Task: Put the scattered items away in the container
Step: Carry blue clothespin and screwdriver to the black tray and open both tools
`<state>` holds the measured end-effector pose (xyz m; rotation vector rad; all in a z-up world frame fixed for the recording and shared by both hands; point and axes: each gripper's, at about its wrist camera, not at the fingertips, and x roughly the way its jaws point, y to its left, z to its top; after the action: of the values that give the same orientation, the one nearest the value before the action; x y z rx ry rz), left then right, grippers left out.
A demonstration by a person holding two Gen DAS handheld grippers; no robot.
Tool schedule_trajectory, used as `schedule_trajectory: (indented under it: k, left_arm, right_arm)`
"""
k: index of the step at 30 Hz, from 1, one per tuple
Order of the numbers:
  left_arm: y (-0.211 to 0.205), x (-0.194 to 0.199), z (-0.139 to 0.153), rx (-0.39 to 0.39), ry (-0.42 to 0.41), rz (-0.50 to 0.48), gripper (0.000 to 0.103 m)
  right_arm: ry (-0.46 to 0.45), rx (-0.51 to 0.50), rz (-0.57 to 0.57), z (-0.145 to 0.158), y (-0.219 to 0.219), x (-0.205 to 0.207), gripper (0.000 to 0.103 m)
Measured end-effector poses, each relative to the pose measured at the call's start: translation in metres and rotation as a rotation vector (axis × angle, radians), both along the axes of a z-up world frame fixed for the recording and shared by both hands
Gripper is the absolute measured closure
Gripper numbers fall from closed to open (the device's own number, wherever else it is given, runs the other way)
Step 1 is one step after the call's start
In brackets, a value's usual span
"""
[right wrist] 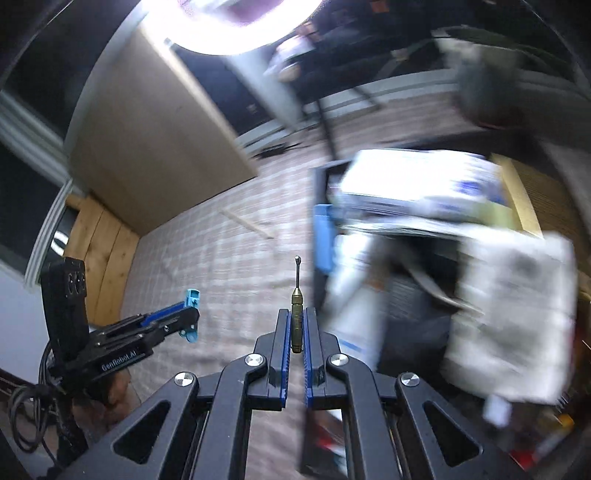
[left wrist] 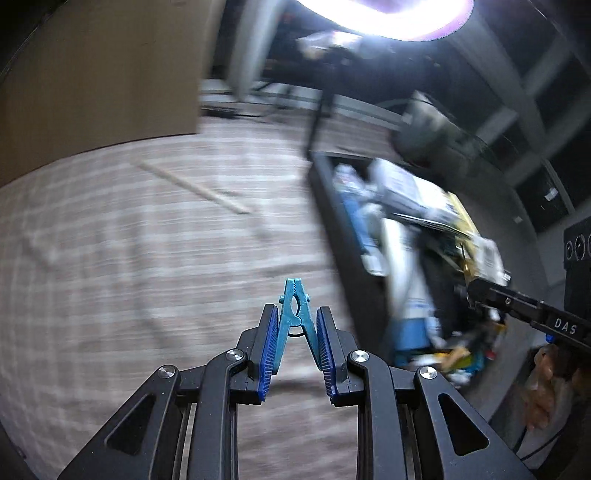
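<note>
My left gripper (left wrist: 295, 317) is shut on a teal clothespin (left wrist: 295, 310), held above the plaid cloth; it also shows in the right wrist view (right wrist: 190, 312) with the clothespin (right wrist: 192, 297). My right gripper (right wrist: 296, 325) is shut on a small brass tool with a thin metal tip (right wrist: 296, 302). The black container (left wrist: 332, 206) lies to the right, full of boxes and packets; it also shows in the right wrist view (right wrist: 319, 192). My right gripper (left wrist: 476, 291) reaches over the container in the left wrist view. Both views are blurred.
A thin wooden stick (left wrist: 195, 188) lies on the plaid cloth (left wrist: 147, 258) left of the container; it also shows in the right wrist view (right wrist: 247, 223). A tan board (left wrist: 99, 74) stands at the back left. A bright lamp (left wrist: 384, 14) glares overhead.
</note>
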<state>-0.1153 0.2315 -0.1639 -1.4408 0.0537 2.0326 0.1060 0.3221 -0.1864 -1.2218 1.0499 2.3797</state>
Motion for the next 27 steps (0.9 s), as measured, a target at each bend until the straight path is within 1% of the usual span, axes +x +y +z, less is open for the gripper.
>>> schedule_trajectory:
  k: [5,8,13,18,22,23,24,25,26,27]
  left_arm:
    - [0.062,0.027,0.013,0.032,0.015,-0.120,0.080]
    - [0.096,0.039,0.019,0.044,0.021,-0.168,0.080]
    - [0.142,0.052,0.022,0.050,0.028,-0.225,0.080]
    - [0.170,0.059,0.018,0.043,0.027,-0.244,0.080]
    - [0.188,0.062,0.016,0.036,0.032,-0.259,0.079]
    - [0.190,0.062,0.016,0.037,0.029,-0.257,0.077]
    - [0.191,0.061,0.016,0.035,0.027,-0.249,0.070]
    - [0.191,0.059,0.016,0.038,0.024,-0.237,0.066]
    - [0.189,0.058,0.017,0.051,0.021,-0.230,0.063]
    - [0.187,0.057,0.018,0.058,0.021,-0.224,0.063]
  right_arm:
    - [-0.013,0.016,-0.133,0.006,0.029,0.077,0.097]
    - [-0.027,0.020,-0.195,0.004,0.046,0.109,0.097]
    - [-0.047,0.014,-0.254,-0.005,0.063,0.143,0.097]
    - [-0.057,-0.012,-0.272,-0.018,0.075,0.158,0.097]
    - [-0.063,-0.002,-0.263,-0.018,0.077,0.160,0.097]
    - [-0.063,0.006,-0.261,-0.017,0.078,0.160,0.097]
    - [-0.063,0.015,-0.255,-0.016,0.078,0.158,0.095]
    - [-0.070,0.028,-0.250,-0.014,0.078,0.156,0.094]
    - [-0.083,0.044,-0.251,-0.012,0.077,0.155,0.092]
    - [-0.086,0.054,-0.247,-0.010,0.075,0.154,0.090]
